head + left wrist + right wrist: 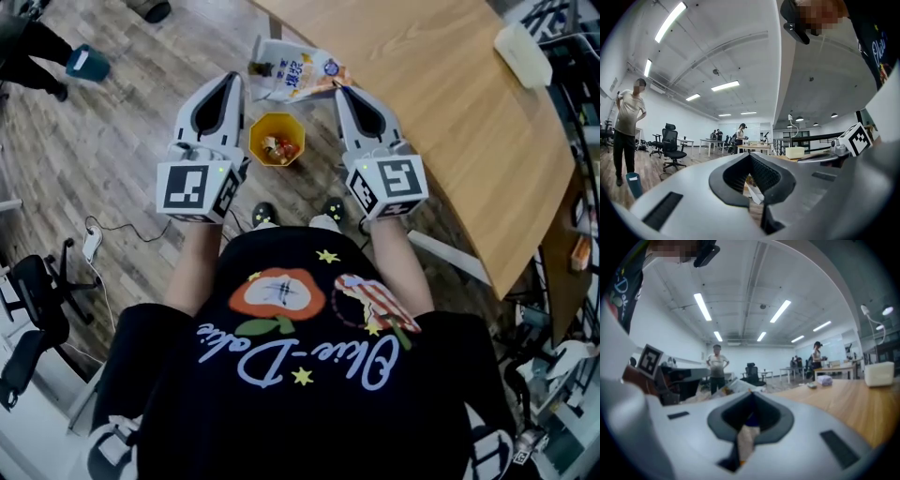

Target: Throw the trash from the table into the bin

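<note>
Head view: the left gripper [233, 82] has its jaws together, the yellow octagonal plastic bin [276, 139] stands on the floor between both grippers, the right gripper [342, 92] pinches a white-orange printed snack bag [295, 75] at the light wooden table [450, 112] edge

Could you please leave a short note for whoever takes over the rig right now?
Left tongs: shut, nothing gripped.
Right tongs: shut on a corner of the bag, which is at the edge of the table, just beyond the bin.
Bin: on the floor between the two tongs, with some trash in it.
Left to do: carry the bag over the bin and release it. A white pack lies on the table; I can't tell whether it is trash.
</note>
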`<state>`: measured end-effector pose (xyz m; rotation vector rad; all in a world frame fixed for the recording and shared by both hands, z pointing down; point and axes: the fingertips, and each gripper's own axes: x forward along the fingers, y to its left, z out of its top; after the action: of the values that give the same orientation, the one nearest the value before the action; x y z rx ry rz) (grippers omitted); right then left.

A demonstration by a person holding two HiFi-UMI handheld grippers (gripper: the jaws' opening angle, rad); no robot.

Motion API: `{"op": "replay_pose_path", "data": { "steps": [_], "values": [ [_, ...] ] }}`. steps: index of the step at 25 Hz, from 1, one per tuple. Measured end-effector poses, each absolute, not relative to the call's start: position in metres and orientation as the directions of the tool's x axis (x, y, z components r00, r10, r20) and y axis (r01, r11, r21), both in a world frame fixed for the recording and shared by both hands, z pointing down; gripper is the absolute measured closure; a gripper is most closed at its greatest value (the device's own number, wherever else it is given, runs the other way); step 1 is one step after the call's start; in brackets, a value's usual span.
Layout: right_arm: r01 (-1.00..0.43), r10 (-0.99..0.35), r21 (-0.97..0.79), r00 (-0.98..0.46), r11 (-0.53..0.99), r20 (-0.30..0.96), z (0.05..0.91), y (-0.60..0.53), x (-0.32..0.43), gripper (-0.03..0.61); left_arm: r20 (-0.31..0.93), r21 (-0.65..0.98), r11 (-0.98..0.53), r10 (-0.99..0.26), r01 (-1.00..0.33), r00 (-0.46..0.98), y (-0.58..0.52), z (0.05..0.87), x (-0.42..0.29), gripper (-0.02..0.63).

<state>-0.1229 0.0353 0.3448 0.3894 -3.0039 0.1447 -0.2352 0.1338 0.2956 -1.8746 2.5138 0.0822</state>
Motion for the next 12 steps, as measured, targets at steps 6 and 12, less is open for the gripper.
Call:
{"op": "replay_pose_path", "data": {
  "steps": [6,12],
  "values": [
    [-0.251,-0.240,-0.077,-0.963,0.965,0.124,0.3455,0.0388,-0.1238,0.561,-0.029,0.044,0.281,-0.959,-0.959,-0.283,0.1347,0.2966,-0.2344,0.603],
    [-0.235,-0.223,-0.083,-0.965,0.968,0.136,0.3450,0.0422,-0.1235,0.561,-0.021,0.053,0.288,-0.957,-0.956,-0.289,0.1381,0.2973,-0.2316,0.603]
  ]
}}
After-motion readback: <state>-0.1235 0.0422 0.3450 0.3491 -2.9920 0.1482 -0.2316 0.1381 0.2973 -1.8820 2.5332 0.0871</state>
